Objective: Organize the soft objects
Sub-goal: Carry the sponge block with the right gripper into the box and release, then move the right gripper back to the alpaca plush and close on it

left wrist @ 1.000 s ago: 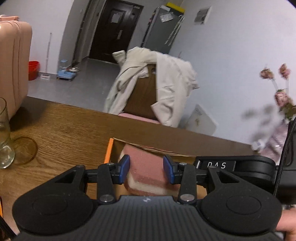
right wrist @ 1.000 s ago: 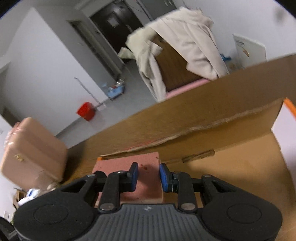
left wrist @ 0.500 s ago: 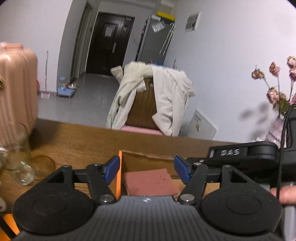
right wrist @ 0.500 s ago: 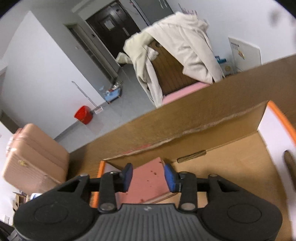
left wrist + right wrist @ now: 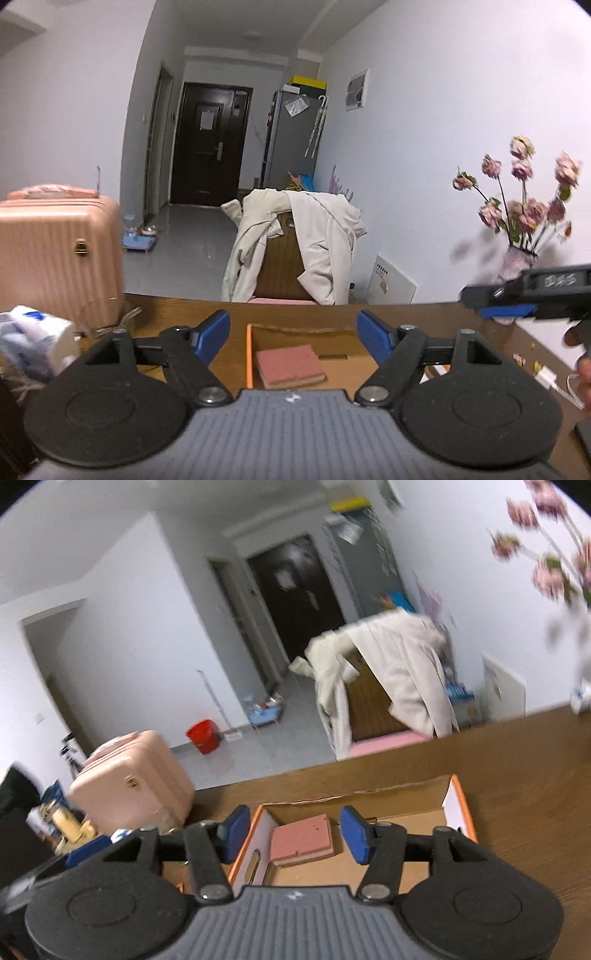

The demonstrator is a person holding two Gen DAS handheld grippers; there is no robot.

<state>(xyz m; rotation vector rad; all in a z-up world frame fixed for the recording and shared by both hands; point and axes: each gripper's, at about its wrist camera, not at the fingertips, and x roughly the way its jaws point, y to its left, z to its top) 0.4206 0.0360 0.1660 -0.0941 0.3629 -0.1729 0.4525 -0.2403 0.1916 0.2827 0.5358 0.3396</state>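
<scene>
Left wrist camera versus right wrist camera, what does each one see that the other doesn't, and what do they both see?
Only the left wrist view shows the vase under the pink flowers and the white pack at the table's left end. Only the right wrist view shows the red bucket on the floor. Both show the pink sponge lying in the cardboard box, the pink suitcase and the chair draped with a cream coat. The left gripper and right gripper are opening, nothing between their jaws.
</scene>
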